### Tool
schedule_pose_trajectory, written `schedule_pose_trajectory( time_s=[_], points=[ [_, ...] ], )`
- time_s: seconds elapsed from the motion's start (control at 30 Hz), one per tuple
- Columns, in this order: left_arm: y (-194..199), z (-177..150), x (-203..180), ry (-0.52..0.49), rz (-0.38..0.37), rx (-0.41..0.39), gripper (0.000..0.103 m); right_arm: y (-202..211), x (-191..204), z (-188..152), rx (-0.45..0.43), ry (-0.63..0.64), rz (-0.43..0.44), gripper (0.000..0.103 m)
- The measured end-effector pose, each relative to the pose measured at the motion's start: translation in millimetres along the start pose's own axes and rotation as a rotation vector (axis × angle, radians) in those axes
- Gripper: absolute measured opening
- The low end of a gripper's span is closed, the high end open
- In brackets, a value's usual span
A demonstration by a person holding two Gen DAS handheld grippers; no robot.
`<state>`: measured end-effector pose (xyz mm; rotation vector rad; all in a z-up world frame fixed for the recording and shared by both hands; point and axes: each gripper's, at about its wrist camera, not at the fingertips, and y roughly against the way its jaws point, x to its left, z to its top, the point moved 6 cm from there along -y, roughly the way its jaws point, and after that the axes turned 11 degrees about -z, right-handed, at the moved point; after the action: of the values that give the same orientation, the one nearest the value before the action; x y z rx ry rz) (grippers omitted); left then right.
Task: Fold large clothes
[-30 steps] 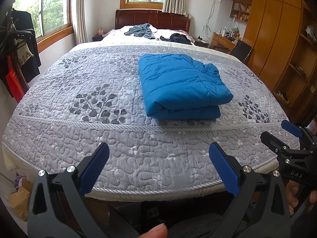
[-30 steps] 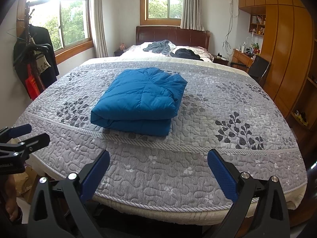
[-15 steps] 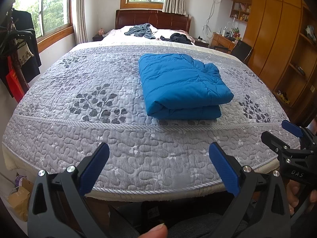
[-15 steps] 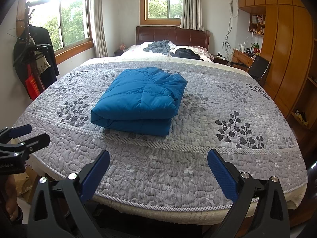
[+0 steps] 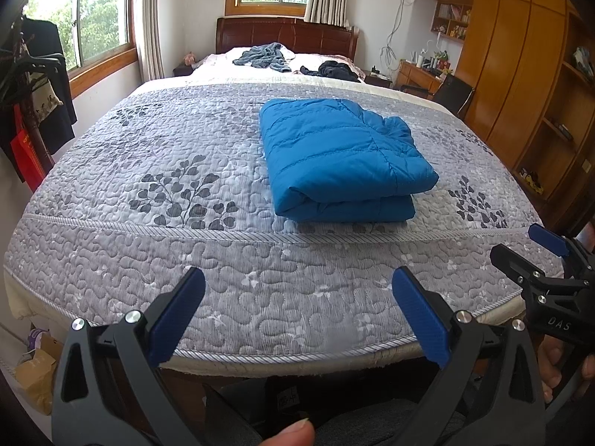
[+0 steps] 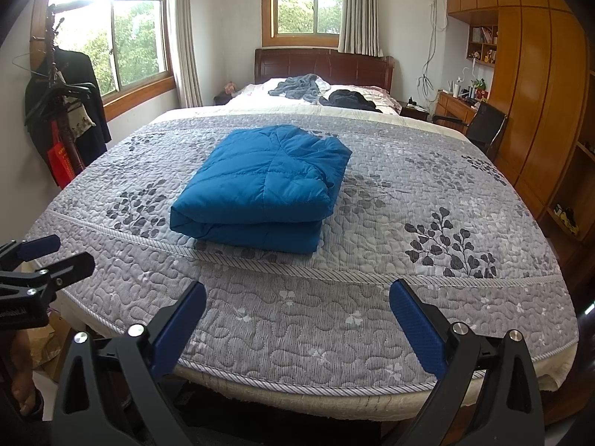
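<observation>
A blue puffer jacket (image 5: 342, 156) (image 6: 260, 186) lies folded into a thick rectangle on the grey quilted bedspread (image 5: 148, 193) (image 6: 427, 171), its folded edge towards me. My left gripper (image 5: 297, 312) hangs open over the bed's near edge, well short of the jacket, nothing between its blue pads. My right gripper (image 6: 297, 316) is likewise open and empty at the near edge. Each gripper shows in the other's view, the right gripper (image 5: 520, 249) at the right margin and the left gripper (image 6: 63, 256) at the left margin, both with jaws apart.
A grey garment (image 6: 297, 85) and a dark garment (image 6: 349, 98) lie by the headboard (image 6: 323, 65). A coat rack with hanging clothes (image 6: 63, 111) stands left. Wooden wardrobe (image 6: 539, 93), desk and chair (image 6: 483, 126) are on the right. Cardboard (image 5: 33, 379) lies on the floor.
</observation>
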<state>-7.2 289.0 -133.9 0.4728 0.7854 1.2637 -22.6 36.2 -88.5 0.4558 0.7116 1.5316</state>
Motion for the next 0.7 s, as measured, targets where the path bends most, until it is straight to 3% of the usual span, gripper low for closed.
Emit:
schedule_pose_trajectory(
  time_s=[0.7],
  points=[
    [-2.5, -0.4, 0.3, -0.004, -0.005, 0.006, 0.1, 0.7, 2.2, -1.1, -0.001, 0.0, 0.003, 0.099]
  ],
)
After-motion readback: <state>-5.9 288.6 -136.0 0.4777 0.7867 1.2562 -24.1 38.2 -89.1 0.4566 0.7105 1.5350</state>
